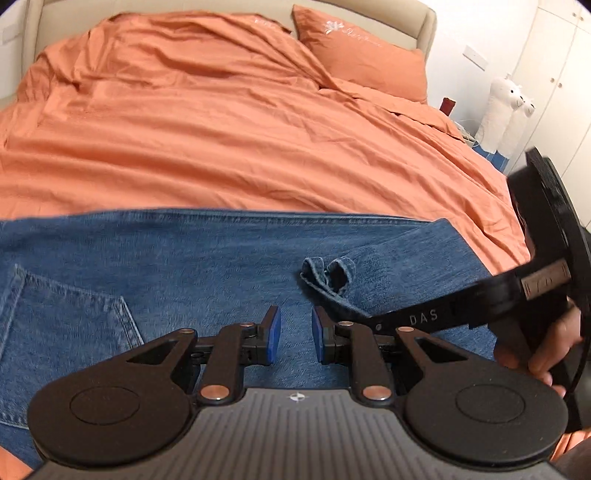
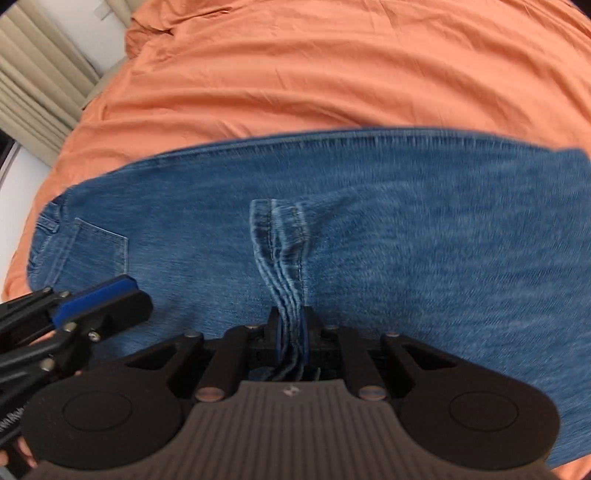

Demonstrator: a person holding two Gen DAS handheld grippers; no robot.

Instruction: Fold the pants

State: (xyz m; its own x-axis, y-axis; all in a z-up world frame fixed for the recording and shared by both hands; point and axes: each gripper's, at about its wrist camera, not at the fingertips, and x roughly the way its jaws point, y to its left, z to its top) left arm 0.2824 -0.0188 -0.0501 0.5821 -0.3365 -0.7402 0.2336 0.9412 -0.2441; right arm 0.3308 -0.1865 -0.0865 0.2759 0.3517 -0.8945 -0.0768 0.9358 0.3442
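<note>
Blue jeans (image 1: 207, 266) lie folded lengthwise across the near part of an orange bed (image 1: 221, 147), a back pocket (image 1: 70, 317) at the left. My left gripper (image 1: 296, 334) is open and empty just above the denim. My right gripper (image 2: 291, 332) is shut on the bunched leg hems (image 2: 284, 251) of the jeans (image 2: 406, 240), holding them over the middle of the pants. The right gripper's body shows in the left wrist view (image 1: 532, 288), and the left gripper's blue pad shows in the right wrist view (image 2: 96, 295).
An orange pillow (image 1: 365, 55) lies at the bed's head by a beige headboard (image 1: 413, 33). White plush toys (image 1: 506, 110) stand beside the bed at the right, before white cupboards (image 1: 554, 55). Beige curtains (image 2: 33, 62) hang at the left.
</note>
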